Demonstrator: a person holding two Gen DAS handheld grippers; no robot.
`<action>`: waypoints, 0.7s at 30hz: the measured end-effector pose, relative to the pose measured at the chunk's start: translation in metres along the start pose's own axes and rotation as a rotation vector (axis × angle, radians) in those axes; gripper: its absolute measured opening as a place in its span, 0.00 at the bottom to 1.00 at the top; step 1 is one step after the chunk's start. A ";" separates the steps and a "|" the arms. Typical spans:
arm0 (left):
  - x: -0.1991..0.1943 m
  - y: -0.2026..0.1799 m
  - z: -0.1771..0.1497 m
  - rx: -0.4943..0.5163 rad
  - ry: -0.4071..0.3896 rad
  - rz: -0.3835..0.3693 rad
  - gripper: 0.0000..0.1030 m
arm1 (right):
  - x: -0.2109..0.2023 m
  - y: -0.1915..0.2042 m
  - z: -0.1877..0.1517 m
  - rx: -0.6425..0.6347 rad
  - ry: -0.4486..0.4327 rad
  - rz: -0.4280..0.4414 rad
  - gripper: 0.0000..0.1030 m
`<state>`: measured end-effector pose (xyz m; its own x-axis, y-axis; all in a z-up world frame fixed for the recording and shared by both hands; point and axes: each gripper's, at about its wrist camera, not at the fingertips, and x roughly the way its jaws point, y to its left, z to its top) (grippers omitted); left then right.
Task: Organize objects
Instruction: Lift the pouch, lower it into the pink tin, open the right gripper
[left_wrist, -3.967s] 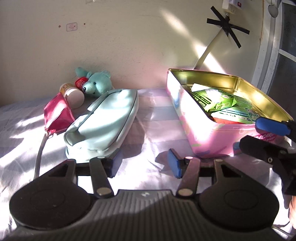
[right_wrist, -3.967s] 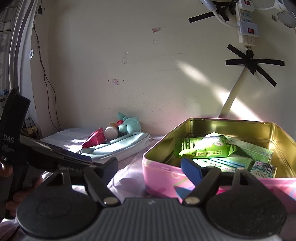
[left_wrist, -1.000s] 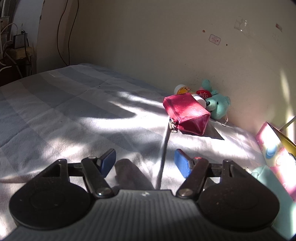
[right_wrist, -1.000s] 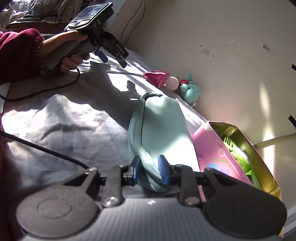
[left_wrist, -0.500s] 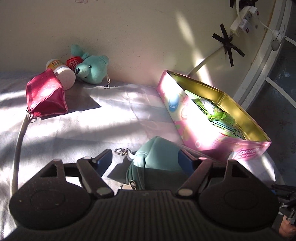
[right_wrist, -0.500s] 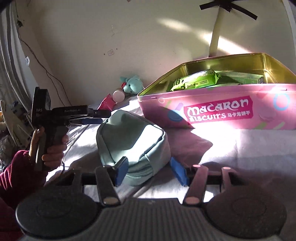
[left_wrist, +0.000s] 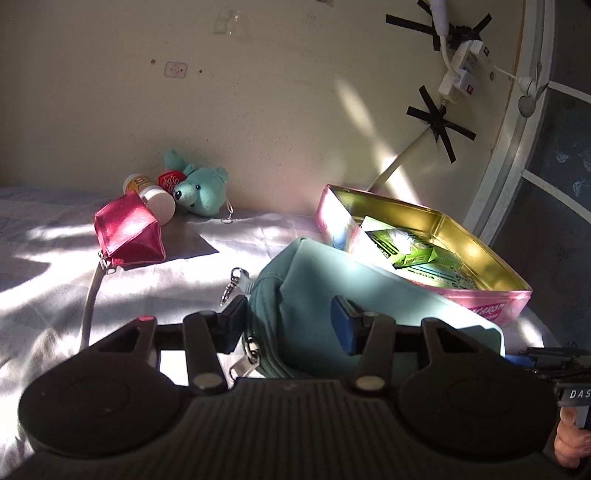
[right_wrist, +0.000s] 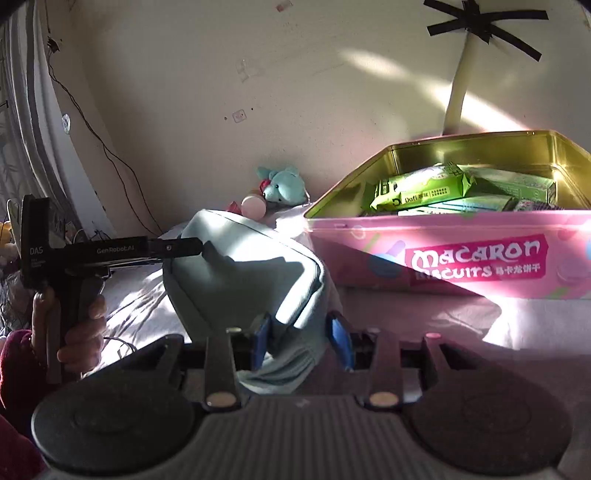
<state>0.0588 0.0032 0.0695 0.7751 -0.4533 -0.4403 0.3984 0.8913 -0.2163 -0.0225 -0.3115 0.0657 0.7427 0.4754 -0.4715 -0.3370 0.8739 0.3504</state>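
Teal pouch (left_wrist: 362, 295) now lifted (both ends), left tongs (left_wrist: 288, 325) and right tongs (right_wrist: 301, 341) just closed, clamped on it.

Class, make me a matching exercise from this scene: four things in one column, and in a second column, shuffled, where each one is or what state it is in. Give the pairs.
1. teal pouch
2. green packets
3. teddy bear
4. red pouch

A. against the wall
B. inside the pink tin
C. gripped at both ends
D. on the sheet with a strap trailing from it

Pairs: 1-C, 2-B, 3-A, 4-D
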 end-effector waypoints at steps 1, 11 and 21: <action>-0.007 -0.008 0.009 0.014 -0.038 -0.001 0.50 | -0.005 0.003 0.004 -0.019 -0.029 -0.007 0.34; 0.060 -0.112 0.083 0.178 -0.147 -0.088 0.53 | -0.053 -0.045 0.059 -0.066 -0.326 -0.247 0.34; 0.214 -0.178 0.108 0.181 0.032 -0.062 0.58 | -0.013 -0.131 0.065 0.080 -0.271 -0.483 0.43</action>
<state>0.2067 -0.2533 0.1077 0.7315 -0.5041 -0.4592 0.5287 0.8446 -0.0849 0.0498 -0.4388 0.0788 0.9277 -0.0296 -0.3722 0.1157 0.9706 0.2112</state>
